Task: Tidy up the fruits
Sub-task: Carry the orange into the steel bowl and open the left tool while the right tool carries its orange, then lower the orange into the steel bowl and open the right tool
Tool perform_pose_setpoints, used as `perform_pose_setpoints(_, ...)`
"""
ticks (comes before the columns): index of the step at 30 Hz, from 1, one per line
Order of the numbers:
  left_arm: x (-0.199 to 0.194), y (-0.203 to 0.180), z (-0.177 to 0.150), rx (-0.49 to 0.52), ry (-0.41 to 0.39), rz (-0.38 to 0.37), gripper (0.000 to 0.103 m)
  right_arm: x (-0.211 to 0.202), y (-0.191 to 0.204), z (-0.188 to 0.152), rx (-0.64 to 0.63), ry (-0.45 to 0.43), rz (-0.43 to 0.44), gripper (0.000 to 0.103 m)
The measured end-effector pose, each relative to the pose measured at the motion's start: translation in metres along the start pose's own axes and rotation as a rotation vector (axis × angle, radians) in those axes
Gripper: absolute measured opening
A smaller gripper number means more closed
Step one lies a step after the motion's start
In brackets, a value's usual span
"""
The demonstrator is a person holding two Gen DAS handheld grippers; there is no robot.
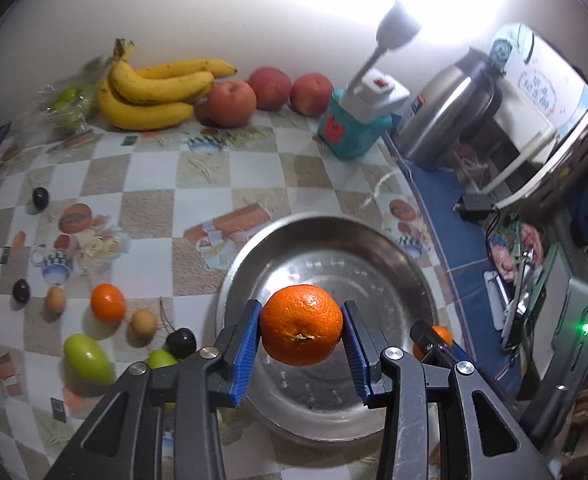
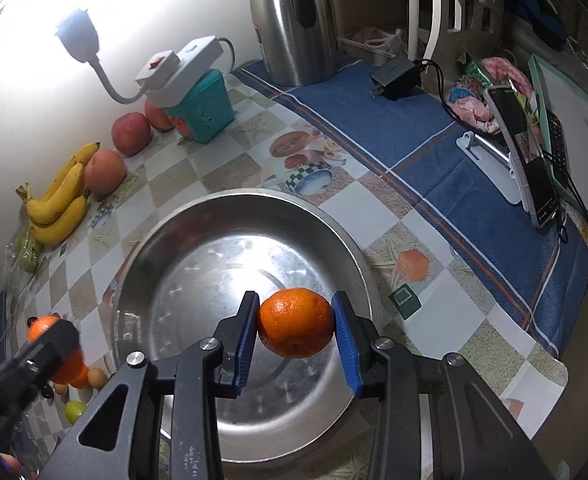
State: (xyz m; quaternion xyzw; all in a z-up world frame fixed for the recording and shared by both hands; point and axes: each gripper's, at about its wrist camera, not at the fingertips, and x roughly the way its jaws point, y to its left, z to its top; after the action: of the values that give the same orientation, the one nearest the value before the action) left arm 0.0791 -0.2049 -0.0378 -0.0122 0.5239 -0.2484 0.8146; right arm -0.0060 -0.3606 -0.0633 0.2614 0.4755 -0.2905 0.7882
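Over the steel bowl (image 1: 326, 248) on the counter (image 1: 154, 208), the left gripper (image 1: 302, 340) clamps one orange (image 1: 301, 324) and the right gripper (image 2: 296, 332) clamps another orange (image 2: 296, 322).

In the left wrist view, the right gripper (image 1: 434, 340) is largely hidden behind the near finger; only a sliver of its orange (image 1: 443, 334) is seen. In the right wrist view, the left gripper (image 2: 50, 340) is blurred and cut by the edge. The green fruits in a bag (image 1: 68, 108) are smeared. The lamp head (image 1: 398, 24) is washed out by glare.
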Motion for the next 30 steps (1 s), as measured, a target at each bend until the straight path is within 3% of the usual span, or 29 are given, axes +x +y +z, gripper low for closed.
perform_pose_setpoints(17, 0.061, 0.012, -0.022, -0.011, 0.152, 0.045, 0.044, 0.041, 0.009, -0.022, -0.067, 0.127, -0.032, 0.039)
perform_pose_setpoints(30, 0.056, 0.015, -0.018, -0.025, 0.147, 0.029, 0.054, 0.041, 0.009, -0.021, -0.062, 0.131, -0.039, 0.039)
